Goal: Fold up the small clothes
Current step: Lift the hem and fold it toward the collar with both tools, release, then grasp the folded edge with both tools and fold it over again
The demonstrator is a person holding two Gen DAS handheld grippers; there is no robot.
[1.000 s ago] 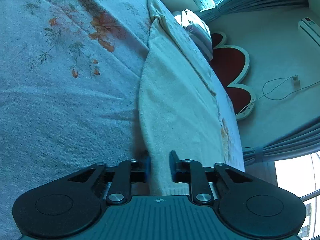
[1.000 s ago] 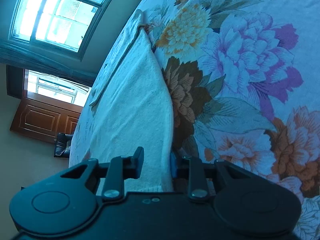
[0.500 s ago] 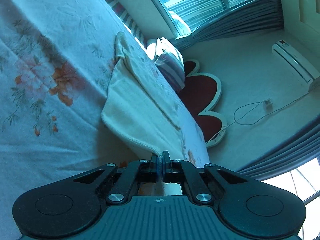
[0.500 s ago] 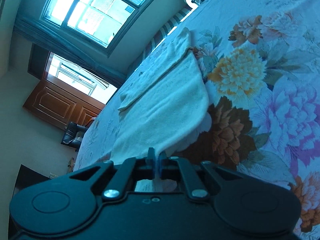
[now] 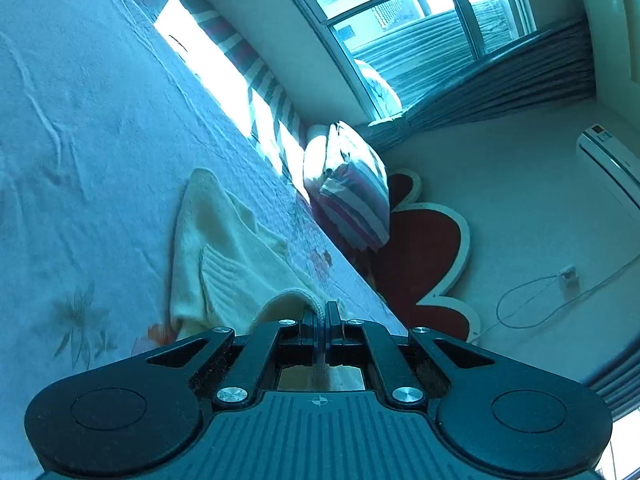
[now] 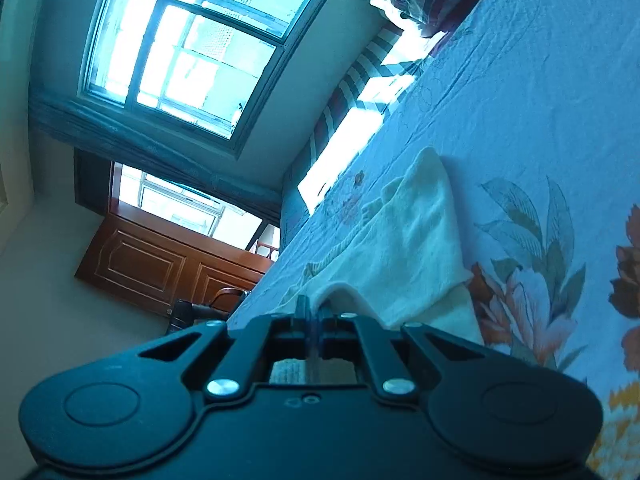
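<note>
The cream knit garment lies on the floral bedspread, in the lower middle of your left wrist view, its near hem lifted off the bed and curling up toward the camera. Your left gripper has that ribbed hem pinched between nearly closed jaws, and a strip of the knit shows behind the fingers. In the right wrist view the same garment sits lower centre, draped in a slope from the bed up to your right gripper, whose jaws are also drawn tight on the hem. The far end of the garment rests flat on the bedspread; what looks like a sleeve or neckline lies bunched there, though the fisheye blurs it.

Beyond, a striped pillow leans at the head of the bed, centre right, against a red petal-shaped headboard. A large window fills the upper left of the right view, with a wooden cabinet below it.
</note>
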